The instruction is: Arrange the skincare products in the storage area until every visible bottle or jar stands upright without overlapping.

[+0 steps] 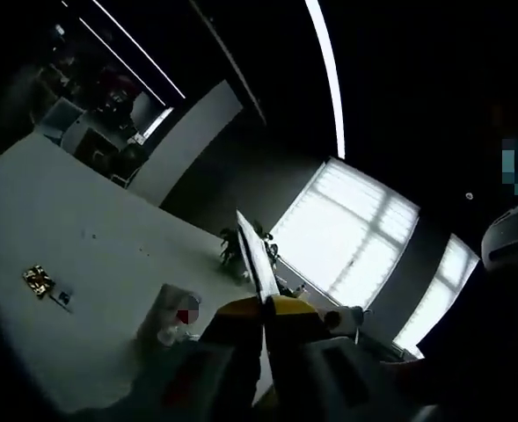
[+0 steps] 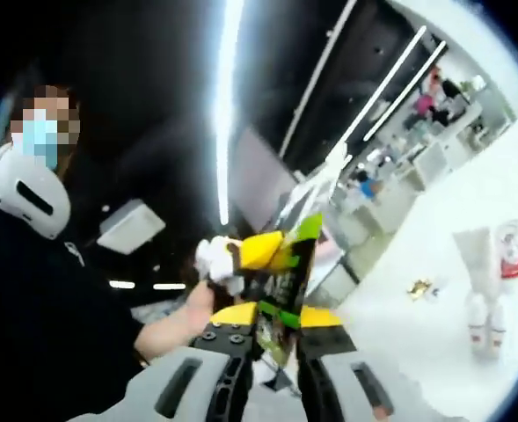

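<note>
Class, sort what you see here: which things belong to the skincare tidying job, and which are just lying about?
Belongs to the job:
- green sachet clamped in the right gripper
- white tube and bottles standing on the white table

Just lying about:
- small gold wrapper on the table

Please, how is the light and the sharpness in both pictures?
Left gripper view: dim, bright window blown out, white table grey. Right gripper view: ceiling light strip glares, white table overexposed, green-and-black packet in the right gripper motion-blurred.
</note>
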### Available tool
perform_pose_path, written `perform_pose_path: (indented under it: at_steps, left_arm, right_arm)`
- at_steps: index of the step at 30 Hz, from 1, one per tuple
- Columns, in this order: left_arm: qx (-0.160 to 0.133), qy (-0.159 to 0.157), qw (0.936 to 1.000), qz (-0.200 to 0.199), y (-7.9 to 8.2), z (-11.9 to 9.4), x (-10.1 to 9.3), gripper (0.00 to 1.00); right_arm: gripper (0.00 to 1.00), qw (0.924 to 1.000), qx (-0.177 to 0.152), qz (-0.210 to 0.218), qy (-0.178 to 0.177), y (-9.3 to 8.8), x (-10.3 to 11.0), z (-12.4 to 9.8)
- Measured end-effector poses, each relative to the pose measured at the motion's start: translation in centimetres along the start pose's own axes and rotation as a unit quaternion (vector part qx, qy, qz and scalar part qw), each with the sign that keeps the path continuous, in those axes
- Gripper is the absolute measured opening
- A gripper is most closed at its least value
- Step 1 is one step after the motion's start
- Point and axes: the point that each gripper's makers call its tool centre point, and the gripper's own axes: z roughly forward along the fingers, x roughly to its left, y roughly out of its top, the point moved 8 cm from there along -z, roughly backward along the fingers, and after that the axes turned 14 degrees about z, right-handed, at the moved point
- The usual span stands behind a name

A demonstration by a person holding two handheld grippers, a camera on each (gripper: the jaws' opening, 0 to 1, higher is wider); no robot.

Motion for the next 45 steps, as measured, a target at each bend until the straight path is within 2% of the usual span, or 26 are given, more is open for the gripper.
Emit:
perform_pose_path:
  at_steps: [1, 3, 5, 8, 12, 17, 26, 31, 34, 38, 39, 40, 42, 45]
  left_arm:
    - [0.006, 0.001, 1.0, 0.0, -0.1, -0.2, 0.4, 0.02]
    - [0.018, 0.004, 0.9998, 0.002, -0.5, -0.3, 0.9, 0.02]
    - [0.021, 0.003, 0.9998, -0.003, -0.9, -0.4, 1.0, 0.02]
    - [0.016, 0.003, 0.9995, -0.027, -1.4, -0.6, 1.4, 0.02]
    - [0.018, 0.009, 0.999, -0.039, -2.0, -0.7, 1.8, 0.02]
    - [0.023, 0.014, 0.9981, -0.056, -2.6, -0.9, 2.1, 0.02]
    - [0.035, 0.029, 0.9951, -0.088, -3.8, -0.6, 3.3, 0.02]
    - [0.045, 0.039, 0.9924, -0.108, -4.7, -0.2, 4.1, 0.02]
    - [0.052, 0.045, 0.9914, -0.111, -5.3, 0.2, 4.8, 0.02]
    - [0.061, 0.062, 0.9886, -0.123, -6.5, 0.8, 6.2, 0.02]
    - [0.064, 0.068, 0.9875, -0.127, -6.9, 0.9, 6.6, 0.02]
    - [0.066, 0.07, 0.9871, -0.128, -7.2, 1.0, 6.9, 0.02]
    - [0.075, 0.072, 0.9853, -0.135, -7.9, 1.2, 7.6, 0.02]
    - [0.086, 0.076, 0.9833, -0.141, -8.8, 1.3, 8.4, 0.02]
  right_arm:
    - [0.43, 1.0, 0.0, -0.001, -0.007, -0.1, -0.2, 0.0]
    - [0.63, 0.9996, 0.004, -0.007, -0.028, -0.2, -0.7, 0.1]
    - [0.77, 0.9983, 0.012, -0.022, -0.052, -0.4, -1.3, 0.0]
    - [0.85, 0.9975, 0.021, -0.022, -0.064, -0.8, -1.7, 0.0]
    - [0.88, 0.9958, 0.031, -0.033, -0.079, -1.0, -2.1, -0.2]
    - [0.99, 0.9871, 0.071, -0.072, -0.124, -2.0, -3.2, -0.5]
    - [0.99, 0.9767, 0.098, -0.081, -0.173, -3.6, -4.8, -2.0]
    - [0.99, 0.9764, 0.08, -0.076, -0.185, -3.9, -5.3, -3.2]
    - [0.99, 0.9699, 0.083, -0.092, -0.21, -4.3, -5.8, -3.9]
    - [0.99, 0.9667, 0.078, -0.095, -0.224, -5.0, -6.4, -4.7]
    - [0.99, 0.964, 0.085, -0.095, -0.234, -5.3, -6.7, -4.9]
    - [0.99, 0.9565, 0.113, -0.09, -0.253, -5.5, -6.9, -5.2]
    - [0.99, 0.9591, 0.095, -0.116, -0.24, -5.0, -6.8, -4.6]
    - [0.99, 0.9593, 0.1, -0.096, -0.246, -5.3, -7.1, -4.6]
